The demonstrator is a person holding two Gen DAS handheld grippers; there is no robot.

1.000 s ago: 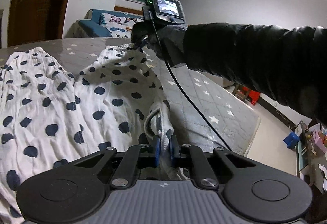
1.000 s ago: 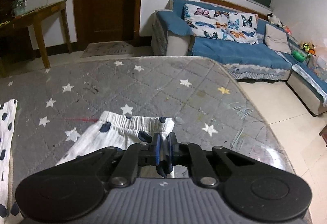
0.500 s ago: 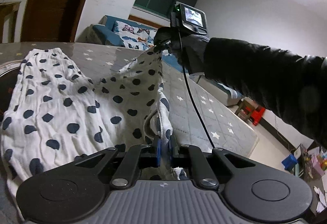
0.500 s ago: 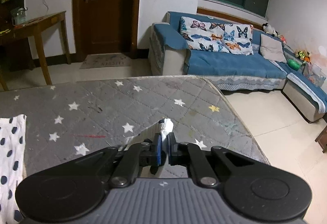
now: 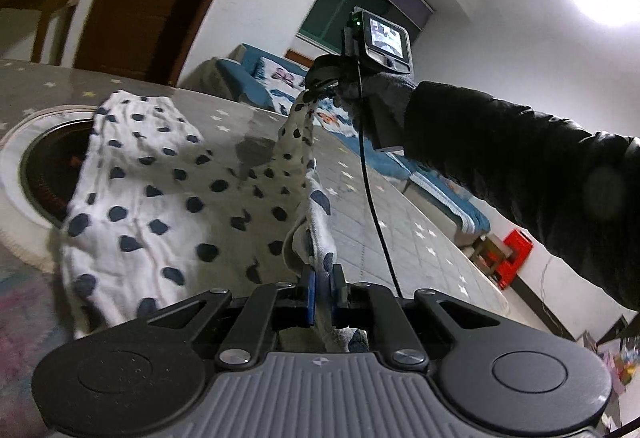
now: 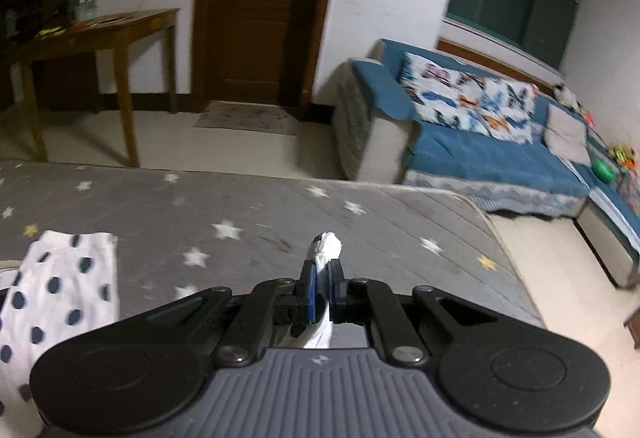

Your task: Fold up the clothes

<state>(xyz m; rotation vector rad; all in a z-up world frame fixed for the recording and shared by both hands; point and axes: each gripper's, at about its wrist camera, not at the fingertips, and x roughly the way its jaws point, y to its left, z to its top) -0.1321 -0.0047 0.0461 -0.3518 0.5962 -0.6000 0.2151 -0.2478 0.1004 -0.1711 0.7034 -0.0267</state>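
On the star-quilted grey mattress (image 6: 360, 222) lie our spotted trousers (image 5: 168, 198), white cloth with dark blue dots, and one side of them now hangs in the air between our two tools. A second ago that side lay nearly flat; since then it has come up off the quilting and tilted toward the other leg, so that we see a stretched edge running from the left tongs (image 5: 324, 292) up to the right tongs (image 5: 316, 88). We take this as the lengthwise fold under way: the lifted half has to be carried across and laid onto the half still resting on the mattress.

The left tongs are clenched on the near corner of the fabric, a bunch of cloth pinched between the blue pads. The right tongs (image 6: 325, 288) are likewise clenched, a white tuft of hem sticking up past the pads. In the left view, the gloved hand (image 5: 372, 102) and dark sleeve (image 5: 520, 166) reach in from the right, with the cable (image 5: 372, 206) trailing down.

As for containers, the only one we can make out is a round dark recess with a pale rim (image 5: 24, 174) at the mattress's far left; the trousers' edge drapes over part of it, and what it holds we cannot tell. Beyond stand a blue sofa (image 6: 480, 154) and a wooden side table (image 6: 100, 34).
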